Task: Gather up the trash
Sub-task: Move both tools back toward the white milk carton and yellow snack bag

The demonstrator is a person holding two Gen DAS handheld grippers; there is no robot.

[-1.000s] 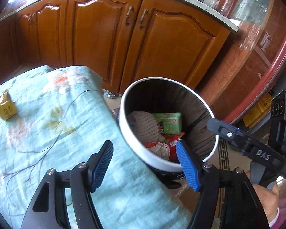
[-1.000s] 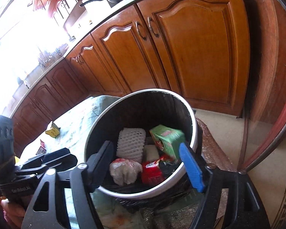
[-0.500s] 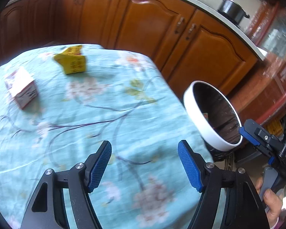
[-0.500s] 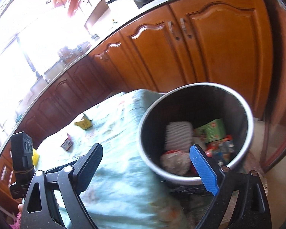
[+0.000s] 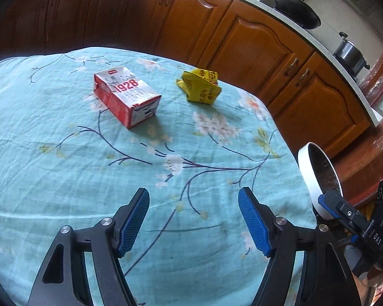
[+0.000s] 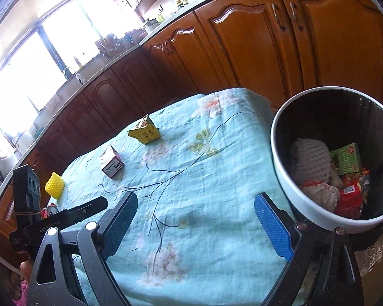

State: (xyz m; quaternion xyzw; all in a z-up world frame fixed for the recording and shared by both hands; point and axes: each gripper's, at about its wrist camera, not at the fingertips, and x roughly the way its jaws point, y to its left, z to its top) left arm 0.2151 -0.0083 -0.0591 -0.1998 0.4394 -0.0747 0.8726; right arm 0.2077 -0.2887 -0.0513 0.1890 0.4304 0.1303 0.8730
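Note:
A red and white carton marked 1928 (image 5: 126, 97) lies on the blue floral tablecloth (image 5: 63, 168); it also shows in the right wrist view (image 6: 111, 165). A crumpled yellow carton (image 5: 201, 85) lies beyond it, also in the right wrist view (image 6: 145, 132). A yellow mesh piece (image 6: 54, 185) sits near the table's far left. The white-rimmed bin (image 6: 283, 168) stands at the table's right edge, holding a white foam net (image 6: 310, 162), a green box (image 6: 347, 158) and red wrappers. My left gripper (image 5: 193, 220) is open and empty above the cloth. My right gripper (image 6: 195, 223) is open and empty beside the bin.
Brown wooden cabinets (image 5: 255, 40) run behind the table, with a black wok (image 5: 297, 12) and a pot (image 5: 349, 54) on the counter. A bright window and a sink (image 6: 69, 72) are at the left. The bin rim also shows in the left wrist view (image 5: 306, 176).
Both grippers have swung left, away from the bin and over the table. The two cartons have come into closer view of the left gripper. Both stay open and empty.

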